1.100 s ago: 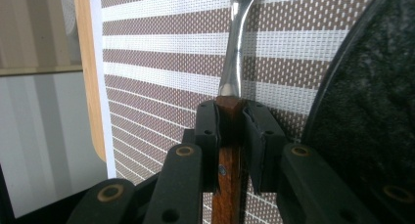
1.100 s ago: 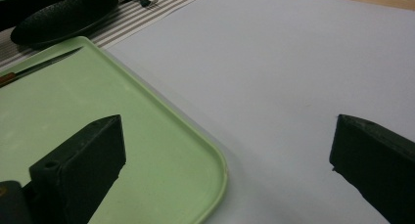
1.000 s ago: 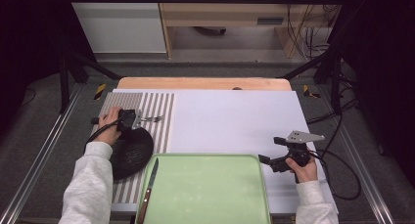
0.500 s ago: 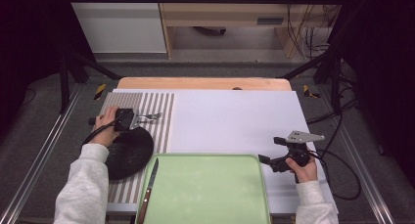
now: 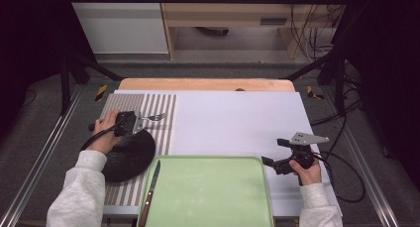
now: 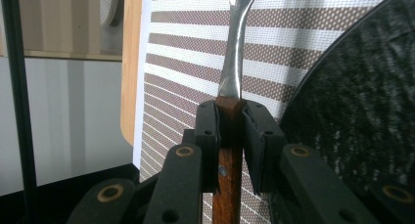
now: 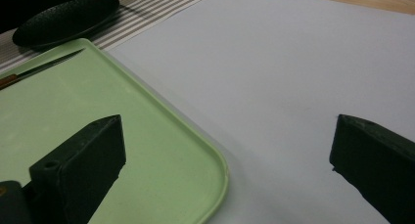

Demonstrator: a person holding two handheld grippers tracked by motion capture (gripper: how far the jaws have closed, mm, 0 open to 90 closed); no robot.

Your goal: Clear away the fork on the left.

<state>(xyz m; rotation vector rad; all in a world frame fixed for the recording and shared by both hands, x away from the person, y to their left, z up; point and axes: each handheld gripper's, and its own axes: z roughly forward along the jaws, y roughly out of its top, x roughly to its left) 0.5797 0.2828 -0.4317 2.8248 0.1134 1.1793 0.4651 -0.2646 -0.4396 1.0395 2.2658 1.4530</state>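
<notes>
Fork (image 6: 238, 43), far left on the striped mat (image 5: 159, 108) beside the plate (image 5: 130, 155): light, stiff, slick steel neck, wooden handle pinched by left claw (image 6: 231, 136) — the surest hold; right claw (image 7: 230, 170) spread.

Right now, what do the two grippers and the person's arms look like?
Both grippers, left and right, are black with blocky black fingers and brass-ringed pivot holes. The right carries a grey three-cornered plate. A black cable trails from it. Sleeves are light grey.
</notes>
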